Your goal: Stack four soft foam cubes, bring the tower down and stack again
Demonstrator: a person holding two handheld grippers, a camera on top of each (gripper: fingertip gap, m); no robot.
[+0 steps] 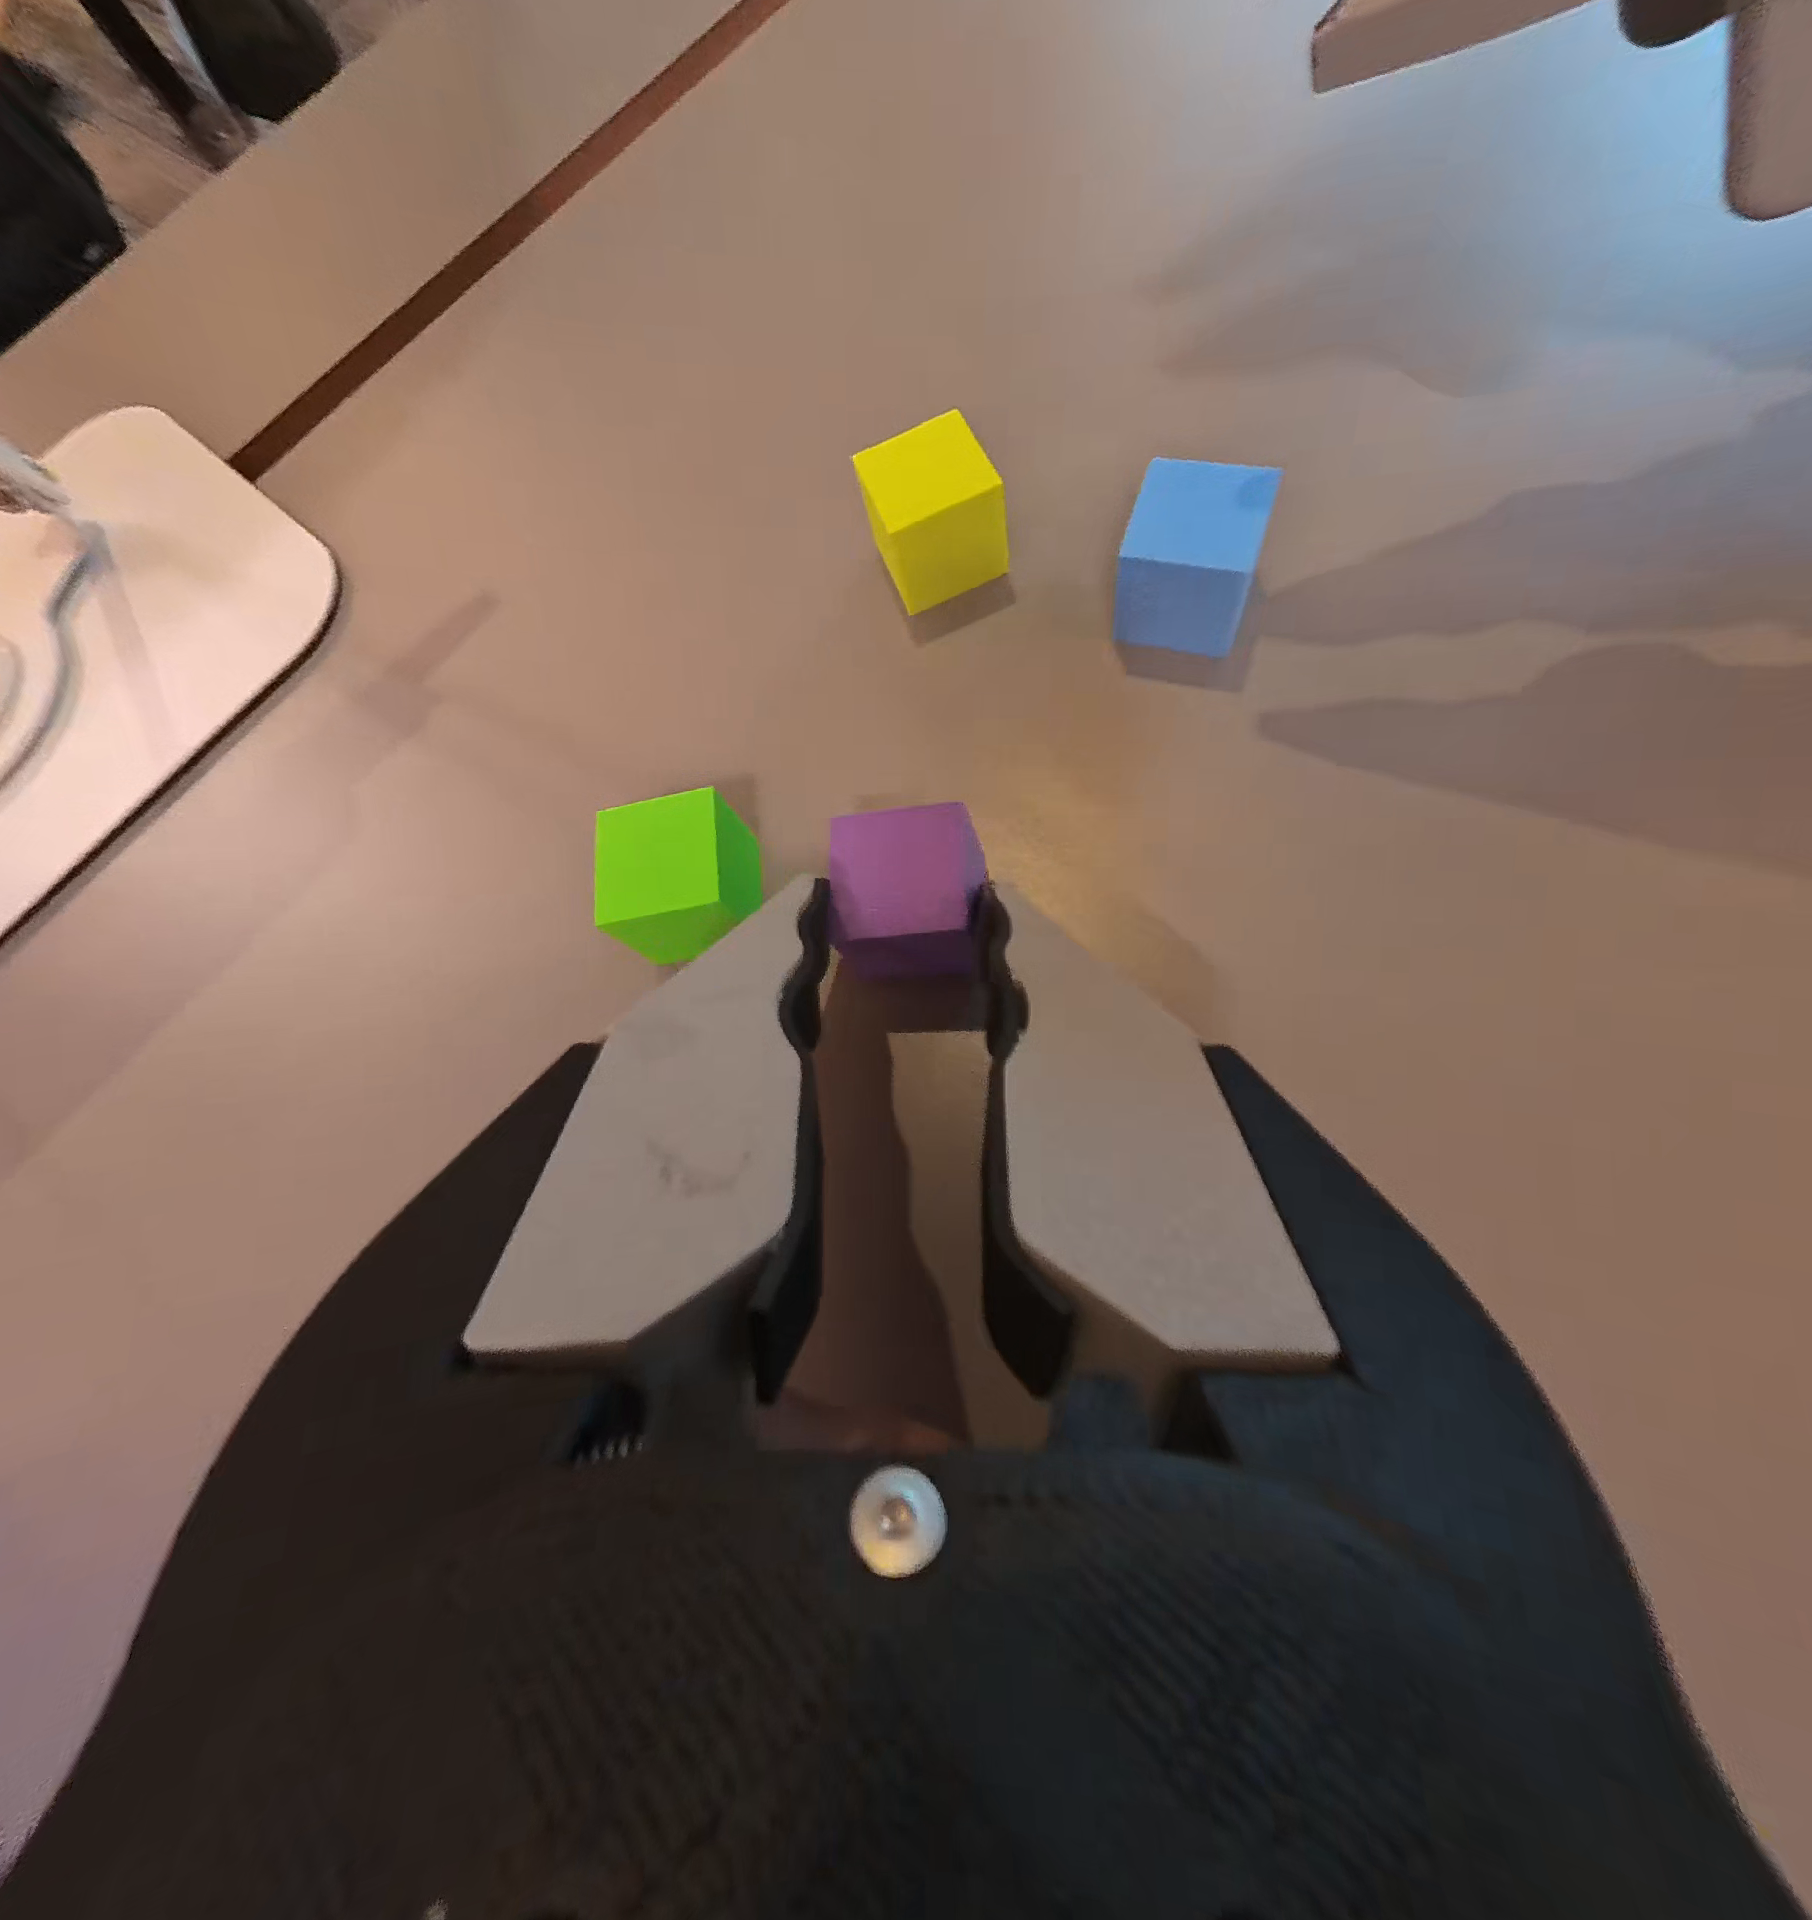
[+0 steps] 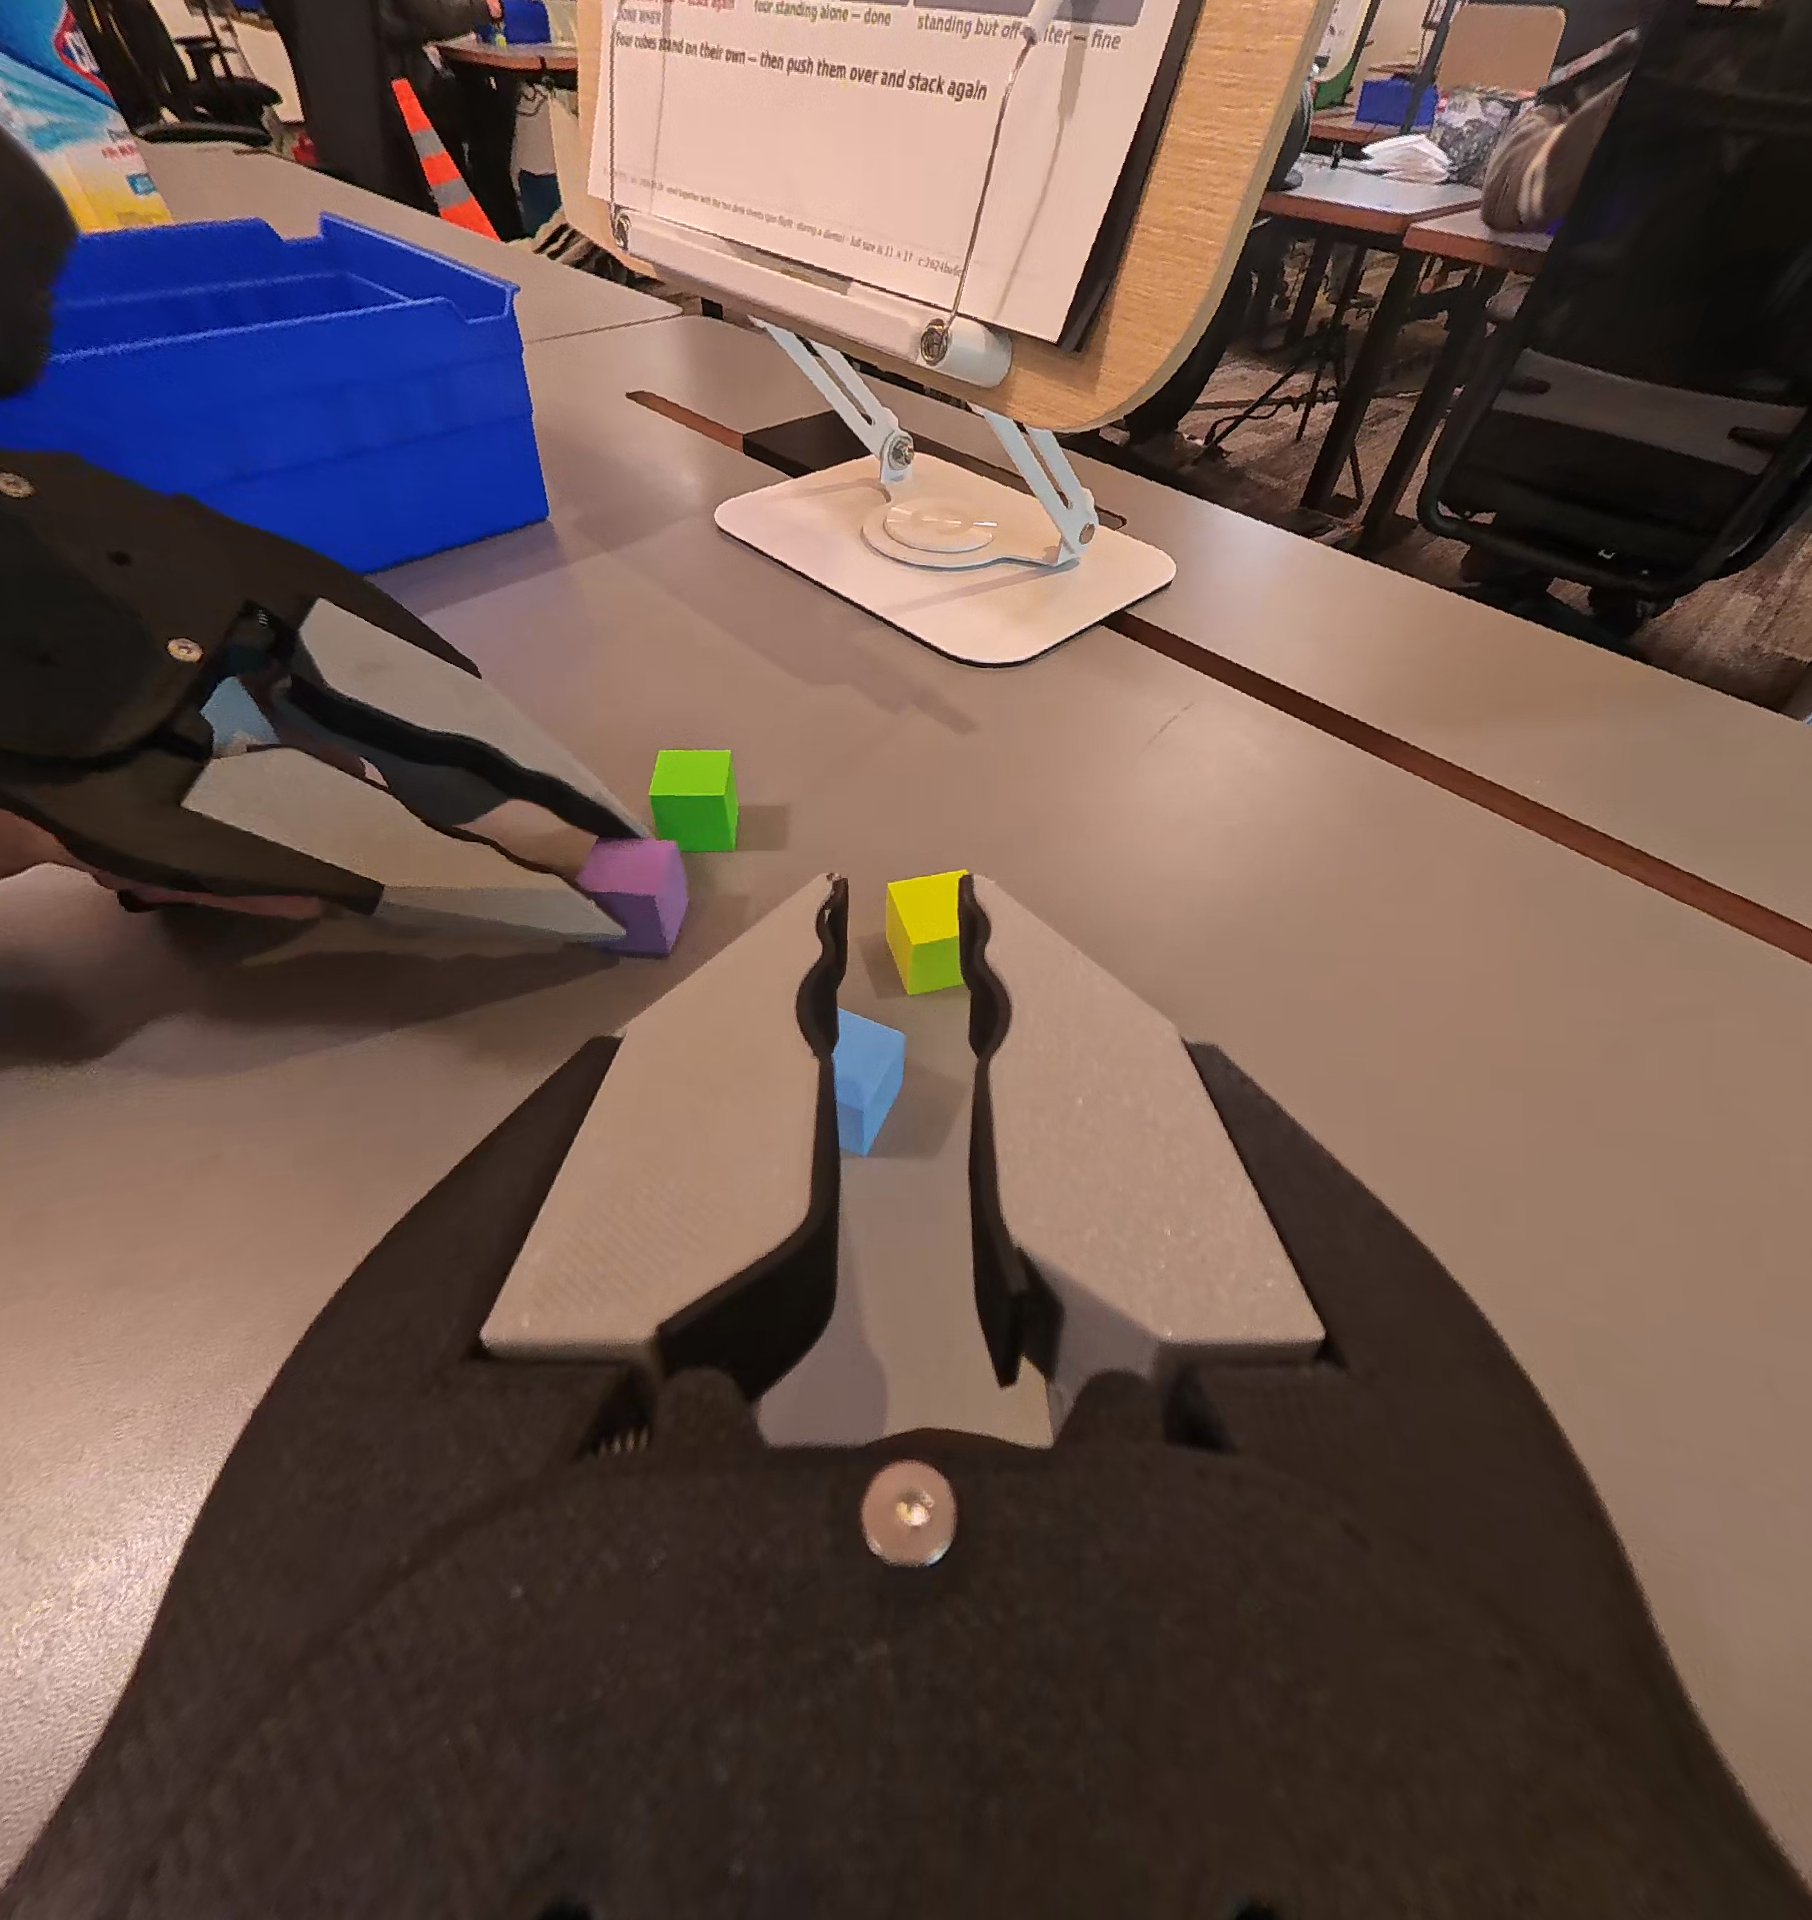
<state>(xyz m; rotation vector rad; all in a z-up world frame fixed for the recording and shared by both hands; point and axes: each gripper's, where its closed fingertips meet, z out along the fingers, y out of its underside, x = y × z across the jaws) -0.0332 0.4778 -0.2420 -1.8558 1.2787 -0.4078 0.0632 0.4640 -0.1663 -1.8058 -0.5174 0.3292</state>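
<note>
Purple cube [image 1: 904,891] on the grey table [image 1: 1297,1039], pinched between the fingertips of the left gripper [image 1: 904,914], presumably as first pick; green cube [image 1: 673,873], yellow cube [image 1: 931,509] and blue cube [image 1: 1188,561] scattered singly, none stacked. Right gripper [image 2: 897,914] raised, parted and empty, above the blue and yellow cubes, likely waiting. Purple cube's lower edge hidden; lift off the table not discernible.

On the desk [image 2: 1297,935], the first cube [image 2: 637,894] sits in the left gripper [image 1: 904,920], the second cube [image 2: 694,800] just beside it. The third cube [image 2: 925,930] and fourth cube [image 2: 866,1081] lie rightward (near each other). The stand [image 2: 943,561] is behind all, the bin [image 2: 289,395] far left.
</note>
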